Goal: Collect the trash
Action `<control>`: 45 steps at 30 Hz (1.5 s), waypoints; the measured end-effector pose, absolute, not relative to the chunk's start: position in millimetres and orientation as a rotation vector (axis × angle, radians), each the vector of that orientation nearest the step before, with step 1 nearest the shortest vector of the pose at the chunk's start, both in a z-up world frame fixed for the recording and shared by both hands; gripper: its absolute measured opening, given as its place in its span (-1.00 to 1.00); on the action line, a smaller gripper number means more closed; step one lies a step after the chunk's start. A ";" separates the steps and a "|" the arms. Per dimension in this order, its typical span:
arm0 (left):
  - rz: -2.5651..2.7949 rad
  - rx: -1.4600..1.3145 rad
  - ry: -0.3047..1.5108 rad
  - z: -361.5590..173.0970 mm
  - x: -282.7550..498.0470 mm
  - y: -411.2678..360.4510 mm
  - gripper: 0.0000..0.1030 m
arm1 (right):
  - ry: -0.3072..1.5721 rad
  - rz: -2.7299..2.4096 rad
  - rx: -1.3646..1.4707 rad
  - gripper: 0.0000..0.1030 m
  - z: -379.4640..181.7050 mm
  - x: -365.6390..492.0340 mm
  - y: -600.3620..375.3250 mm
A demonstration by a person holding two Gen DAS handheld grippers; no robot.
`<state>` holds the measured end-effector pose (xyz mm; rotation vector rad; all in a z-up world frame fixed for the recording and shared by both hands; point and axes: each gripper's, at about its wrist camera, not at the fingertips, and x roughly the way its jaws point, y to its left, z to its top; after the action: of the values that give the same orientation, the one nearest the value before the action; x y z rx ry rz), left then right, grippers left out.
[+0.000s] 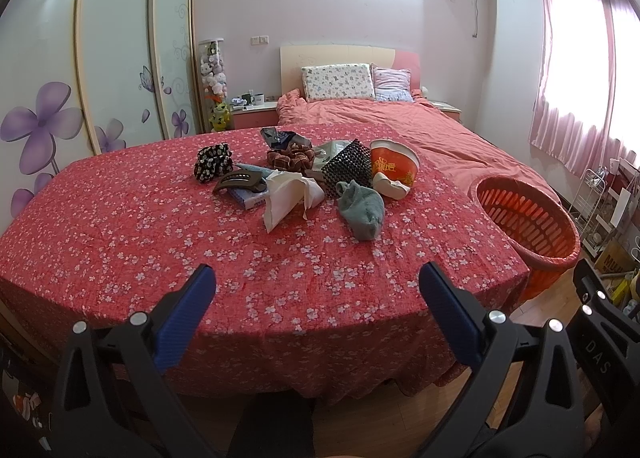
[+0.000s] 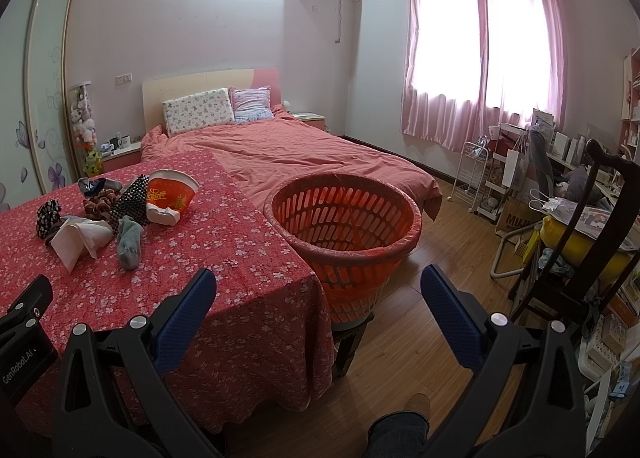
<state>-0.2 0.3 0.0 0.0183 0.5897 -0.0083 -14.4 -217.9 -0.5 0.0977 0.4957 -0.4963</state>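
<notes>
Big picture first: a table under a red floral tablecloth (image 1: 160,226), with the orange laundry basket (image 1: 524,218) standing upright just off its right edge, mouth open to the ceiling. Mid-table sits the pile. The orange paper noodle bowl (image 1: 394,164) is tipped, its mouth facing up and toward the bed. Just beside it stands a black beaded pouch (image 1: 347,168). The crumpled white tissue (image 1: 290,194) runs its long axis from the pile down toward the near-left. A grey sock (image 1: 362,210) lies lengthwise toward the camera, toe end nearest. The brown hair claw (image 1: 240,182) lies crosswise on a blue packet, with a black-and-white scrunchie (image 1: 213,162) behind it.

Left gripper (image 1: 316,286) hovers level over the near table edge, blue pads spread wide, holding nothing. Right gripper (image 2: 318,290) likewise gapes wide and empty, aimed between the table corner and the basket.
</notes>
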 end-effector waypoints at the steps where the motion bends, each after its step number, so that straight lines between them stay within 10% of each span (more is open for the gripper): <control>1: -0.008 0.018 0.590 0.0 -0.2 0.3 0.93 | 0.496 -0.496 0.098 0.96 -0.6 -14.3 -218.0; 23: 0.090 -0.101 0.663 -24.0 57.0 74.0 0.93 | 0.592 -0.211 0.101 0.94 -11.1 77.0 -180.7; 41: 0.092 -0.155 0.677 -44.4 99.9 120.1 0.92 | 0.837 0.066 0.179 0.01 -58.9 189.9 -137.6; 45: 0.055 -0.148 0.686 -44.2 111.5 114.3 0.83 | 0.860 0.093 0.157 -0.59 -65.1 193.2 -133.9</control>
<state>111.5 114.3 -44.2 -0.1484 0.6858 0.0551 193.2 -133.9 -65.1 0.1568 0.8599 0.0925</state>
